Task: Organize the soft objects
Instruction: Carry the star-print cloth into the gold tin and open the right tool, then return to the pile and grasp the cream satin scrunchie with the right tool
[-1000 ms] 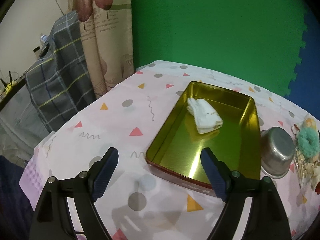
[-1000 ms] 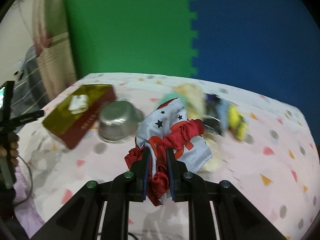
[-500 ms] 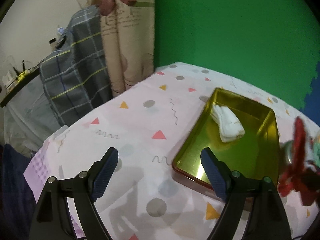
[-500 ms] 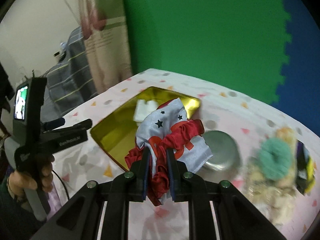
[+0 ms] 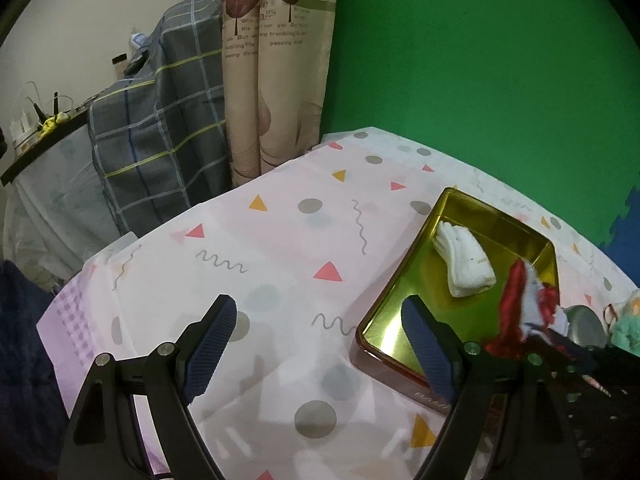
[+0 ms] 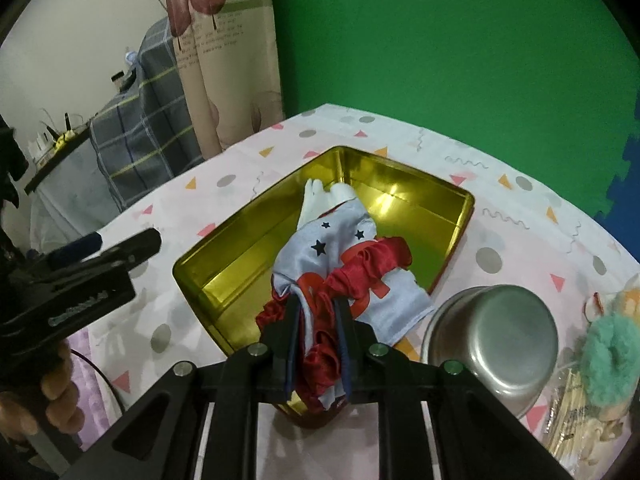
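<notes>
My right gripper (image 6: pixel 318 320), jaws just easing apart around the scrunchie (image 6: pixel 360 276), now hangs over the tin (image 6: pixel 448 200), no longer the bowl (image 6: pixel 492 332). My left gripper (image 5: pixel 320 348) gapes empty at nine o'clock.

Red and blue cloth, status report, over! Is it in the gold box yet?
Right gripper fingers just easing open, red-and-blue cloth between them, above the gold tin. Left gripper open, empty. White socks already inside. Nothing blocking.
</notes>
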